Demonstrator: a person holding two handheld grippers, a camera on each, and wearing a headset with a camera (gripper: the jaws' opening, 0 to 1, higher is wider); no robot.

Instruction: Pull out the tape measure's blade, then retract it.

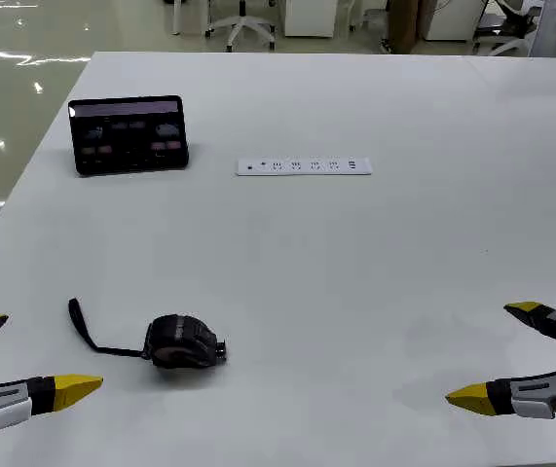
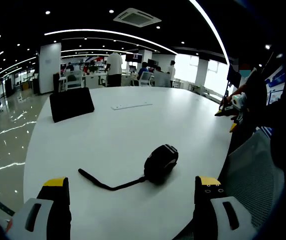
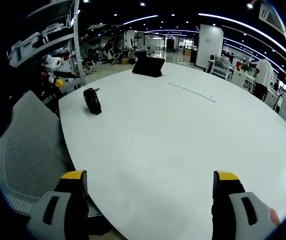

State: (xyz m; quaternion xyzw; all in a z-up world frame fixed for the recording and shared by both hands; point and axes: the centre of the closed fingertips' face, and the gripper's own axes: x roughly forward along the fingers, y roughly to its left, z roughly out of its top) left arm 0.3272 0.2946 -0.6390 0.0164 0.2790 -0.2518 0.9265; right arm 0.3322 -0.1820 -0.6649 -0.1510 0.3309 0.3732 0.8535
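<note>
Nothing's started yet: your tape measure (image 1: 184, 341) sits on the table (image 1: 355, 272) around 7 o'clock in the head view, no blade out, and your left gripper (image 1: 39, 355) and right gripper (image 1: 487, 353) are spread wide, holding nothing.

Two grippers (image 1: 53, 352) (image 1: 477, 353), one tape measure (image 1: 182, 342), one tablet (image 1: 129, 134), one power strip (image 1: 303, 166).

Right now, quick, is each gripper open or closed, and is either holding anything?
Left gripper: open, holding nothing; the tape measure lies just ahead of it, untouched.
Right gripper: open, holding nothing.
</note>
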